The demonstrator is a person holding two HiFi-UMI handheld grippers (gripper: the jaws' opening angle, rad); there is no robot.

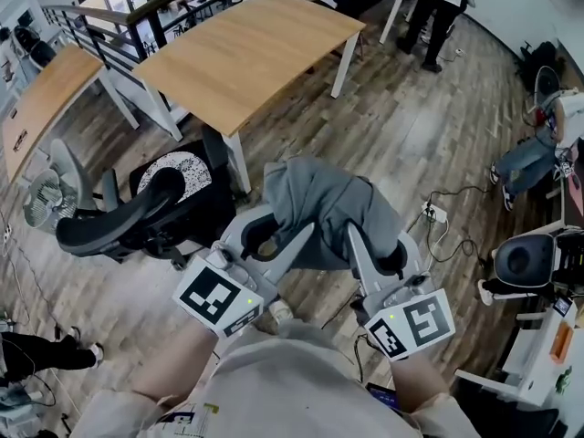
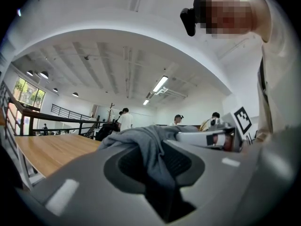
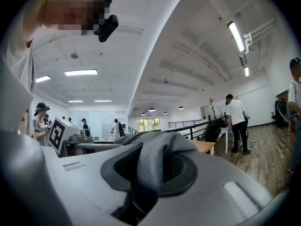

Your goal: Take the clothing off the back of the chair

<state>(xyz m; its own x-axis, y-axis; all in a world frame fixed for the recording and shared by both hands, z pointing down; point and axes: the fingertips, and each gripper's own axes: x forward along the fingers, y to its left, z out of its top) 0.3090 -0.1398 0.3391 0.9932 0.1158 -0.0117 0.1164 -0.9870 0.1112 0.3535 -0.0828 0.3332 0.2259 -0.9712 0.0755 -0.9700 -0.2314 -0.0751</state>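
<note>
A grey garment (image 1: 330, 201) hangs bunched between my two grippers, held up in front of me over the wood floor and apart from the black office chair (image 1: 128, 219) at the left. My left gripper (image 1: 285, 234) is shut on one end of it; in the left gripper view the grey cloth (image 2: 151, 149) runs down into the closed jaws of the left gripper (image 2: 162, 178). My right gripper (image 1: 376, 261) is shut on the other end, and in the right gripper view the cloth (image 3: 157, 154) is pinched in the right gripper (image 3: 146, 182). The chair's back is bare.
A wooden table (image 1: 246, 48) stands beyond the chair, a second one (image 1: 41, 99) at far left beside a railing. A floor fan (image 1: 44, 199) is left of the chair. Cables and a power strip (image 1: 434, 213) lie at right, near another chair (image 1: 525, 263). A person (image 1: 440, 7) stands at the back.
</note>
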